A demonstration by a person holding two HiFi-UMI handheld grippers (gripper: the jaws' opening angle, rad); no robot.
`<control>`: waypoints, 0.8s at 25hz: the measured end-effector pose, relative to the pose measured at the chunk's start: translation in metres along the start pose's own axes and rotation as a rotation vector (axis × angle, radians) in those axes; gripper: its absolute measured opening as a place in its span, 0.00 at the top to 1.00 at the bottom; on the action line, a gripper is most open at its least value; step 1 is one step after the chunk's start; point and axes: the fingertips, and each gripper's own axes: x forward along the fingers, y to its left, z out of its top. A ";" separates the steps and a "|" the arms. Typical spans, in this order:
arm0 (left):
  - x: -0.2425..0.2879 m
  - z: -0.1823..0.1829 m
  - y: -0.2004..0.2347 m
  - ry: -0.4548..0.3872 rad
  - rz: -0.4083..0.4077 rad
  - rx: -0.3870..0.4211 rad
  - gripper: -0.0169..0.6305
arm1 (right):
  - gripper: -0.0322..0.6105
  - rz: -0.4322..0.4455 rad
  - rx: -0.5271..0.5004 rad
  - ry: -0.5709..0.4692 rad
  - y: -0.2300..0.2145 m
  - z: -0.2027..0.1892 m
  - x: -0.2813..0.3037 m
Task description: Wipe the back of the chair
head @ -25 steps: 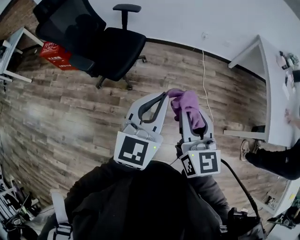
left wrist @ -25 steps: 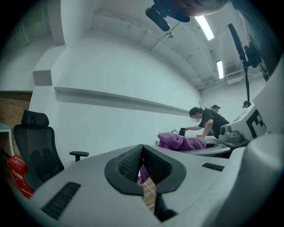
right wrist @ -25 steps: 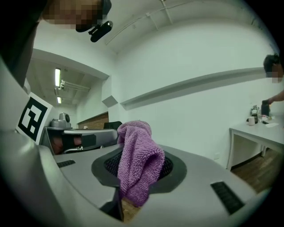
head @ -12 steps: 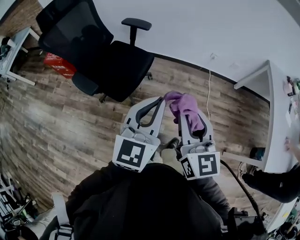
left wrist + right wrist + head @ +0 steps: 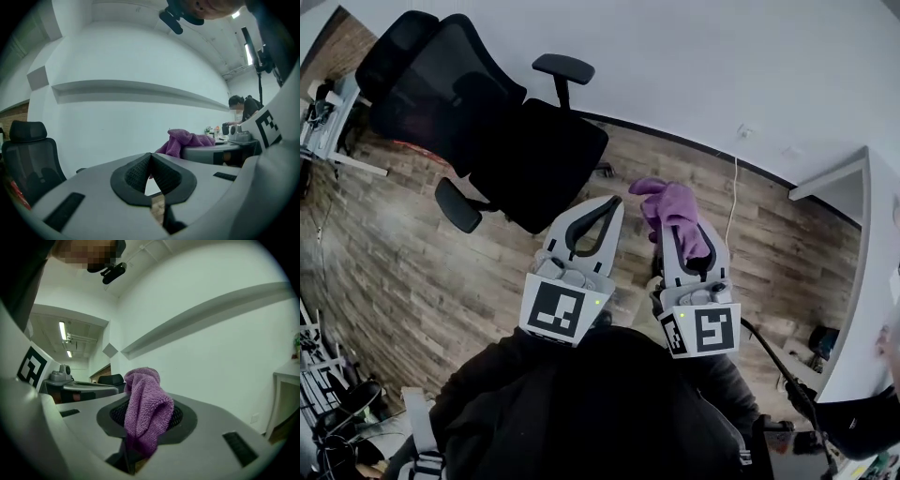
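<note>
One chair [image 5: 502,131], black, is stood well apart from both grippers, its back [image 5: 417,84] not yet reached. Left gripper [image 5: 151,159]: tips pressed together, nothing held. Right gripper [image 5: 143,423]: pinched on the cloth [image 5: 145,401], purple and bunched. Approach is advised first; the cloth is best laid flat and the chair steadied, since swivelling seems likely.

floor: brown wood-plank floor [image 5: 422,253], meets the white wall at top
chair: black mesh-back office chair [image 5: 534,150], upright on the planks, upper left
cable: thin white cable [image 5: 733,202], trailing across the planks
desk: white desk [image 5: 877,262], right edge
</note>
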 end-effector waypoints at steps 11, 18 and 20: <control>0.179 0.005 0.006 0.107 0.086 -0.043 0.96 | 0.79 0.110 0.057 0.073 -0.155 0.003 0.114; 0.153 -0.006 0.095 0.105 0.382 -0.114 0.96 | 0.79 0.329 0.029 0.121 -0.116 -0.004 0.197; 0.133 -0.011 0.125 0.097 0.465 -0.140 0.96 | 0.79 0.404 0.006 0.130 -0.088 -0.005 0.221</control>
